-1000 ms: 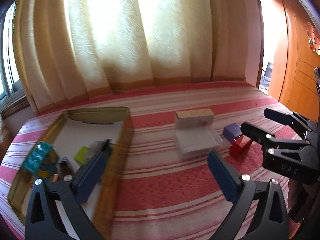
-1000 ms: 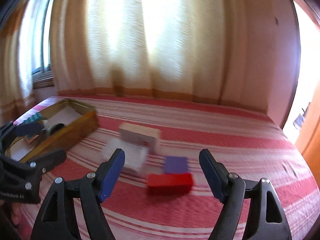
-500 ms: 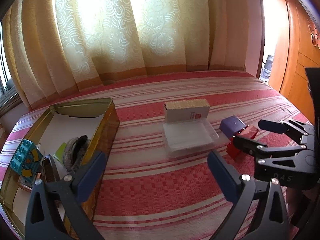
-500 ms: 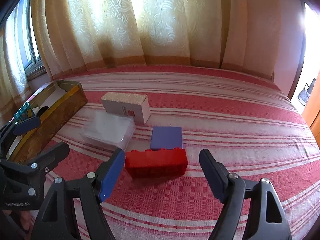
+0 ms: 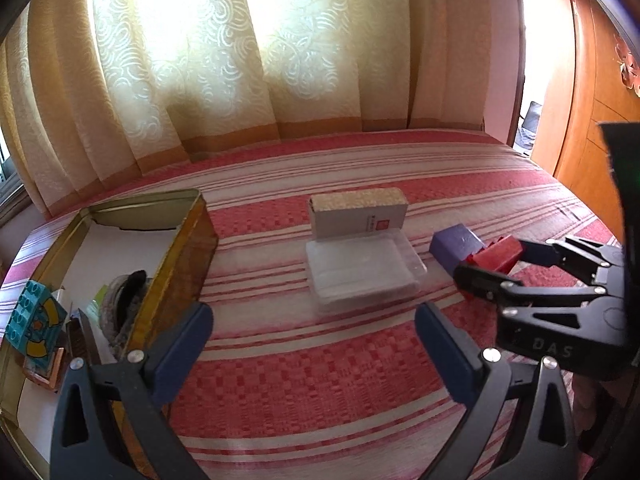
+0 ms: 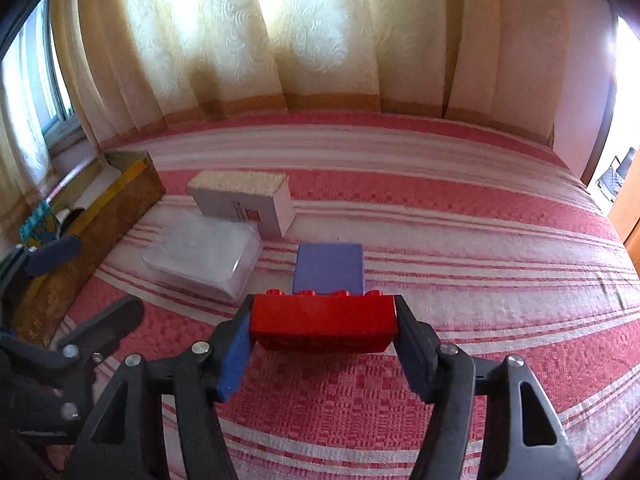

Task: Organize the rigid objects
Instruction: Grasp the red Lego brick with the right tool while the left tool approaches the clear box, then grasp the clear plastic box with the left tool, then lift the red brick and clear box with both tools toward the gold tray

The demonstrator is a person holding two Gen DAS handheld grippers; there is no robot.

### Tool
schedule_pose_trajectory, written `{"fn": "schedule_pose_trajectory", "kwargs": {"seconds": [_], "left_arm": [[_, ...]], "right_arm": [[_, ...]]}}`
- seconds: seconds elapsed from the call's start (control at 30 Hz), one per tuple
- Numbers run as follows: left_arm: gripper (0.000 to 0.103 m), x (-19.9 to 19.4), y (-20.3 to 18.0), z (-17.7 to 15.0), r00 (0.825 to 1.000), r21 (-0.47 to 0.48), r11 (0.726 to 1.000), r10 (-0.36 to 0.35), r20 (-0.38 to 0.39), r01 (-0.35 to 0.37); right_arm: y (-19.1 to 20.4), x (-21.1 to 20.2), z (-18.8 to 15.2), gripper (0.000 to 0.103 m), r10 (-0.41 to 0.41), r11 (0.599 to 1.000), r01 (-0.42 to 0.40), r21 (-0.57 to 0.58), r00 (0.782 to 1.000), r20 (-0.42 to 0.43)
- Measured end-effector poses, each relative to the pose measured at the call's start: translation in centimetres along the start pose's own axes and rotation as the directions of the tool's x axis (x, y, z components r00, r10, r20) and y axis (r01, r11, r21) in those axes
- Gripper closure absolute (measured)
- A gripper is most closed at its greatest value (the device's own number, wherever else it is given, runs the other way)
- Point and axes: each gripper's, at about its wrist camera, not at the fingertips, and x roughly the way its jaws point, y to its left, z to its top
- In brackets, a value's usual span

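A red toy brick (image 6: pixel 322 322) lies on the striped bedspread, studs facing away from me. My right gripper (image 6: pixel 322 328) straddles it lengthwise; its jaws are closing and the blue pads touch both ends of the brick. Just behind it sits a flat purple block (image 6: pixel 329 266). In the left wrist view the right gripper (image 5: pixel 496 260) shows at the right with the red brick (image 5: pixel 498 254) between its fingers. My left gripper (image 5: pixel 312 320) hovers open over bare bedspread with nothing in it.
A clear plastic box (image 5: pixel 362 270) and a white carton (image 5: pixel 358 214) sit mid-bed. A gold tin (image 5: pixel 176 276) at the left holds a teal brick (image 5: pixel 30 316) and several small items. Curtains hang behind the bed; a wooden wardrobe (image 5: pixel 592 120) stands to the right.
My right gripper has dropped onto the red brick and its jaws have narrowed from wide apart to touching the brick's ends. The left gripper drifted slightly and stays open.
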Motion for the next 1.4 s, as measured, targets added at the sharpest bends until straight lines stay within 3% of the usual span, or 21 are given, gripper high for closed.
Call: {"fn": "schedule_pose_trajectory", "kwargs": {"seconds": [0.37, 0.5, 0.77, 1.0, 1.1, 1.4], "left_arm": [[0.001, 2.5, -1.5, 1.6, 0.997, -0.033, 0.998, -0.061, -0.038, 0.06], [0.001, 3.4, -2.2, 2.1, 0.995, -0.027, 0.997, -0.073, -0.061, 0.071], [0.001, 5.4, -2.6, 2.9, 0.991, -0.024, 0.999, -0.041, -0.131, 0.038], [0.001, 5.8, -2.7, 3.0, 0.988, -0.033, 0.999, -0.041, -0.148, 0.037], [0.019, 5.9, -2.5, 2.9, 0.985, -0.039, 0.997, -0.068, -0.158, 0.063], [0.02, 4.4, -2.7, 2.7, 0.992, -0.029, 0.997, -0.07, -0.104, 0.067]], "right_arm": [[-3.0, -2.2, 0.5, 0.037, -0.099, 0.989, 0.081, 0.119, 0.984, 0.147], [-4.0, -2.3, 0.8, 0.037, -0.105, 0.983, 0.079, 0.166, 0.982, 0.154], [-3.7, -3.1, 0.7, 0.037, -0.119, 0.984, 0.09, 0.153, 0.975, 0.19], [-3.4, -3.3, 0.7, 0.037, -0.124, 0.986, 0.097, 0.138, 0.972, 0.199], [-3.3, -3.2, 0.8, 0.037, -0.126, 0.987, 0.102, 0.128, 0.972, 0.197], [-3.3, -3.7, 0.6, 0.037, -0.13, 0.986, 0.102, 0.132, 0.966, 0.223]]}}
